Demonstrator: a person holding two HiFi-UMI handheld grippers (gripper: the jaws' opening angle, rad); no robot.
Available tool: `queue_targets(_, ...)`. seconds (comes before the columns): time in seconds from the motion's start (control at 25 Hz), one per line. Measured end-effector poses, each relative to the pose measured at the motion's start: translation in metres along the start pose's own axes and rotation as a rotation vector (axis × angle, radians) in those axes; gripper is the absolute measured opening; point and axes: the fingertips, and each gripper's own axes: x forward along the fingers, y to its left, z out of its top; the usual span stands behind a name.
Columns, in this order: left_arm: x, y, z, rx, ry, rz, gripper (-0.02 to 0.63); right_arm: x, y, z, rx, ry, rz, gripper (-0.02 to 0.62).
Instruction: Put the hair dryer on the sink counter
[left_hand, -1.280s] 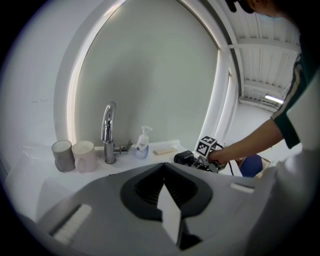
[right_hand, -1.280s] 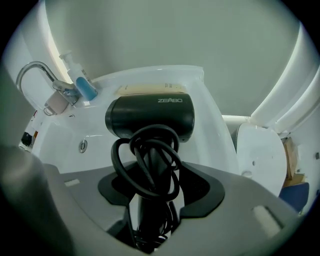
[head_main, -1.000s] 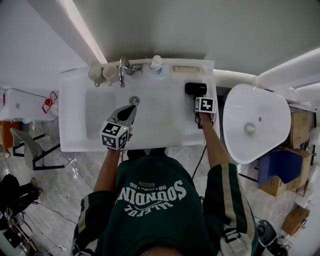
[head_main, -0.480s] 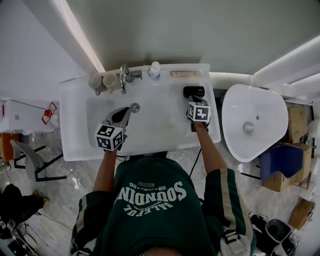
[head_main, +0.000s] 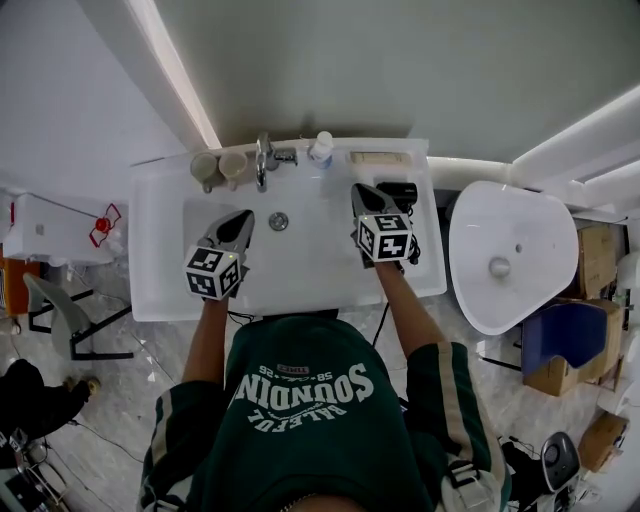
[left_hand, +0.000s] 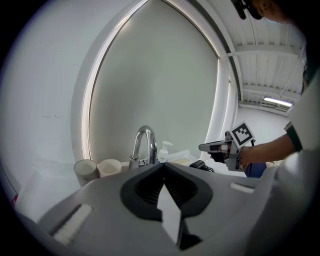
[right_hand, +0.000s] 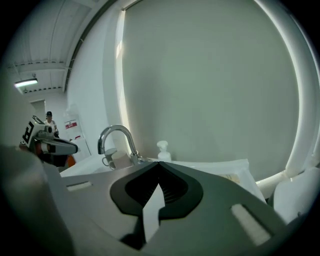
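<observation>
The black hair dryer (head_main: 404, 192) lies on the right side of the white sink counter (head_main: 300, 285), its cord trailing off the edge; the left gripper view also catches the dryer (left_hand: 199, 164). My right gripper (head_main: 361, 190) hovers just left of it, apart from it, shut with nothing between the jaws (right_hand: 159, 164). My left gripper (head_main: 243, 218) hangs over the basin's left half, also shut and empty (left_hand: 162, 165). Each gripper view shows the other gripper (left_hand: 207, 147) (right_hand: 70, 147) held in the air.
A chrome faucet (head_main: 264, 157) stands at the back of the basin, two cups (head_main: 218, 165) to its left and a soap bottle (head_main: 321, 148) to its right. A flat pale pack (head_main: 378, 158) lies behind the dryer. A white rounded fixture (head_main: 510, 255) stands right of the counter.
My right gripper has drawn back from the hair dryer, swung left toward the basin, and its jaws have gone from open to shut. The dryer stays on the counter.
</observation>
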Motion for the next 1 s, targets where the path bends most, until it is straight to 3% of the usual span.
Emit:
queue_targets(0.4, -0.015, 0.014, 0.013, 0.011, -0.035, 0.03, 0.051, -0.011, 0.067, 0.043, -0.11, -0.123, 0.118, 0.003)
queue_targets(1.0, -0.014, 0.01, 0.016, 0.02, -0.059, 0.029, 0.051, -0.017, 0.077, 0.032, -0.132, -0.123, 0.15, 0.003)
